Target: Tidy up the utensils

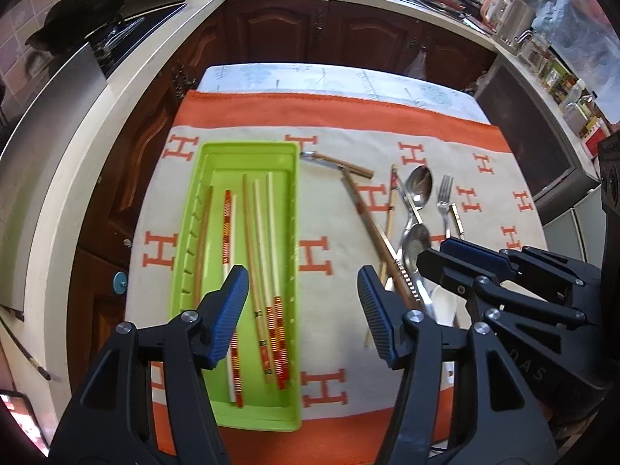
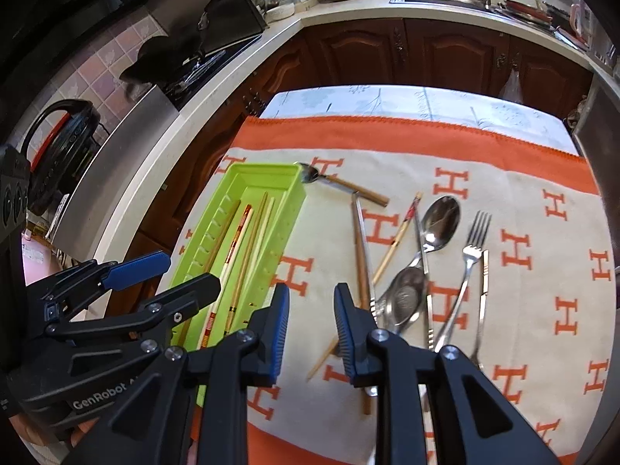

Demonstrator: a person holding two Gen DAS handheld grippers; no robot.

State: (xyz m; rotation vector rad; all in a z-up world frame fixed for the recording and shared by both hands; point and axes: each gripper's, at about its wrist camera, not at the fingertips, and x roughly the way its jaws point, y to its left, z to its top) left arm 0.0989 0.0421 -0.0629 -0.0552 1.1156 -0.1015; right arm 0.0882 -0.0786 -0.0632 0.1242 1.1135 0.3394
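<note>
**A:** ok so where are we with the sorting? Looks like the chopsticks (image 1: pixel 255 255) are mostly done: a bunch already lie lengthwise in the green tray (image 1: pixel 288 155), which sits toward the left edge of the table on the orange-and-cream cloth (image 1: pixel 317 124).

**B:** yeah, my guess is we're between picks. What's left loose is the pile right of the tray: a big spoon (image 2: pixel 441 221), a fork (image 2: pixel 474 240), a second spoon (image 2: pixel 405 298) lying under it, a stray chopstick (image 2: pixel 399 236), a long brown-handled piece (image 2: pixel 358 248), plus a small wood-handled spoon (image 2: pixel 310 173) right at the tray's far corner.

**A:** grippers?

**B:** both empty. The left gripper (image 1: pixel 302 302) has its jaws spread wide, hovering near the tray's near end, pads touching nothing. The right gripper (image 2: pixel 312 325) is parted a bit less, over bare cloth just left of the brown-handled piece and the second spoon, also holding nothing.

**A:** so next move?

**B:** probably right one goes for something in the pile. Stuff overlaps there, so it needs to come down on one handle cleanly without dragging the neighbours.

**A:** the stray chopstick seems the easy grab tbh.
</note>
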